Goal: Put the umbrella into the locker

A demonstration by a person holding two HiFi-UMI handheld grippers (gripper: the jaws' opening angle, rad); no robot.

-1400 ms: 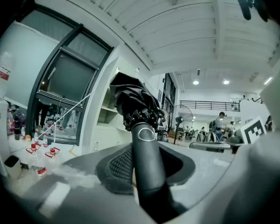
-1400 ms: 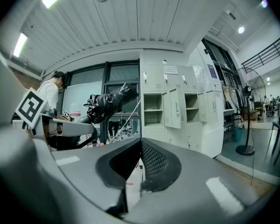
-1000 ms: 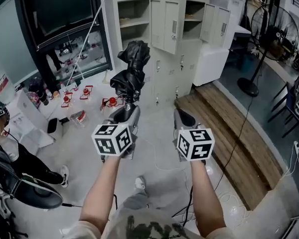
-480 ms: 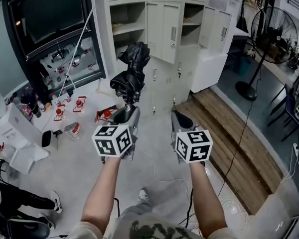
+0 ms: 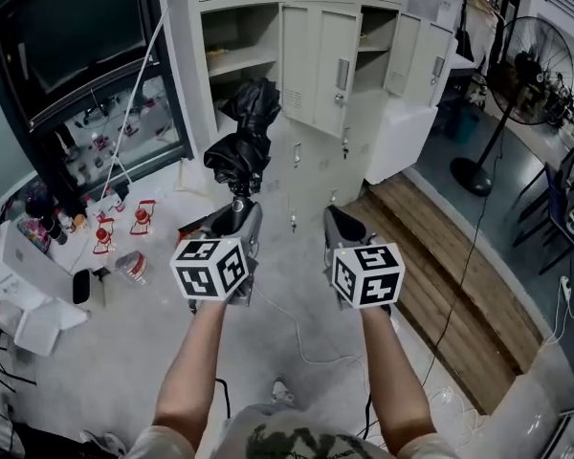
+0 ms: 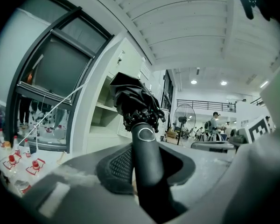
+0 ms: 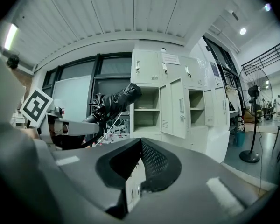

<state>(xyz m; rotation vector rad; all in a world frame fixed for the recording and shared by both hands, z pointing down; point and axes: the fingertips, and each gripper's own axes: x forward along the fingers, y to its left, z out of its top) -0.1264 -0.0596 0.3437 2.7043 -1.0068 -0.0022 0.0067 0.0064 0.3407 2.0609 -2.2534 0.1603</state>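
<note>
Gripping the black umbrella (image 5: 244, 140) by its handle (image 6: 144, 167), the left hand-held gripper (image 5: 241, 220) sits left of centre in the head view. Its own view shows the dark handle clamped between both pads, with the folded canopy standing upright above. The right hand-held gripper (image 5: 342, 226), just right of centre, carries nothing. We read its jaws as drawn together at the tips, with only locker fronts showing through the slit below.

Outward: the locker (image 5: 311, 60) bank fills the upper middle of the frame. One open compartment (image 5: 231, 41) with a shelf lies at the bank's upper left, behind the canopy's top. A half-swung door (image 5: 337, 65) hangs just right of it. The umbrella is not yet inside; it is held in the air in front of the bank, apart from it.

Floor: a pale cable (image 5: 301, 338) at lower centre, small red items (image 5: 142, 216) at left, and a wooden platform (image 5: 430, 247) at right.

Risks, as we judge them:
- The grip is low on the handle, so the top-heavy canopy could lever round in the jaws and sag.
- The loose, bulky fabric could snag on the shelf edge or the door.
- Upright, the umbrella may be too tall for the opening and need tilting first.
- The cable underfoot could catch a step on the approach.
</note>
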